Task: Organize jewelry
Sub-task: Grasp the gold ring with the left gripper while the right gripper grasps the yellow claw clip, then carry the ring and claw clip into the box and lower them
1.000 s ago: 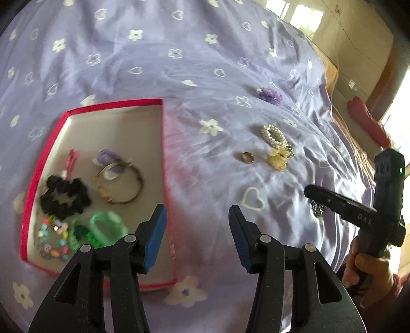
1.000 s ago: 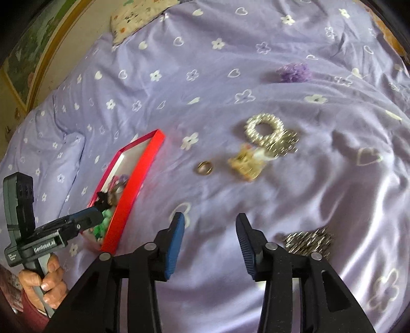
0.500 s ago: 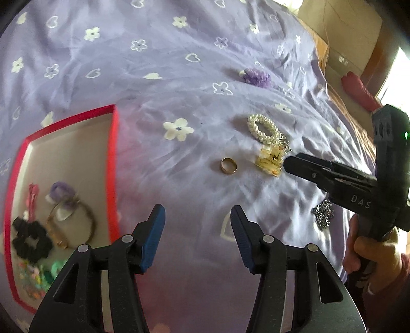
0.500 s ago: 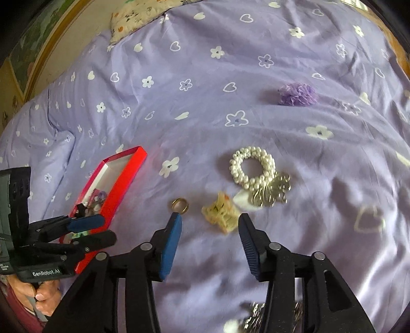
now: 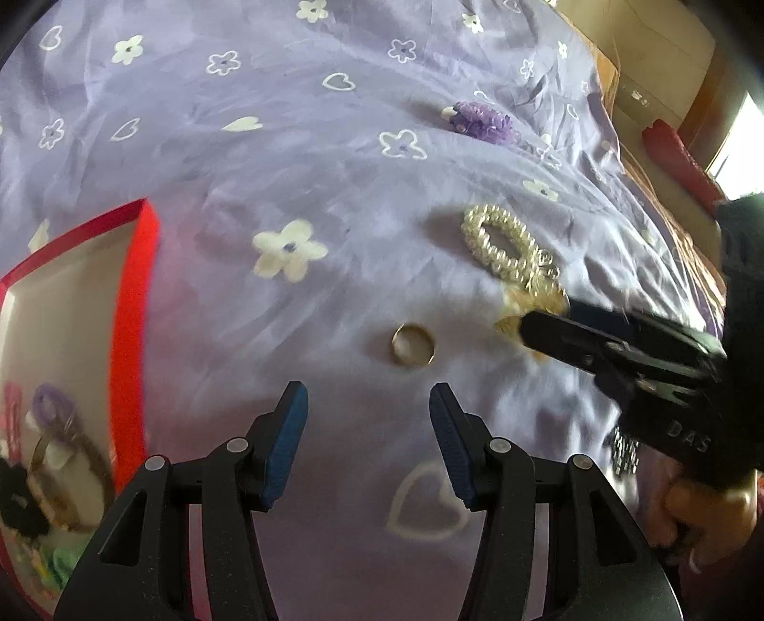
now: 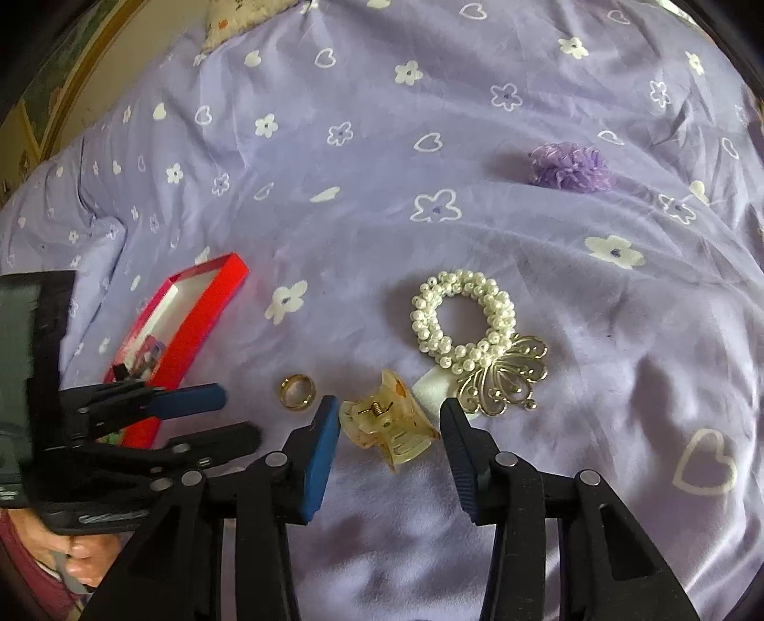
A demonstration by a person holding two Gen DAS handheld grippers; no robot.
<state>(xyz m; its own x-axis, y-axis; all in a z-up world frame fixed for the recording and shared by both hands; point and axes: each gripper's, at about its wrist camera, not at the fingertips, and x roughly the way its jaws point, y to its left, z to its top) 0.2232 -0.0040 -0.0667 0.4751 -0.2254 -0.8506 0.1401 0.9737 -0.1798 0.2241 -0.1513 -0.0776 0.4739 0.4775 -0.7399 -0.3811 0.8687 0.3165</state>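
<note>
My right gripper is open, its fingers on either side of a yellow hair claw clip lying on the purple bedspread. A gold ring lies just left of it, a pearl bracelet and a gold filigree brooch just right. My left gripper is open and empty, just short of the gold ring. The red box with several pieces of jewelry sits at left. The right gripper covers the clip in the left wrist view.
A purple scrunchie lies farther back on the bedspread. A silver chain lies near my right hand. The red box stands left of the ring. A pillow lies at the far edge.
Both grippers have moved forward toward the loose jewelry. The right gripper now straddles the claw clip. The left gripper has moved away from the red box to the ring.
</note>
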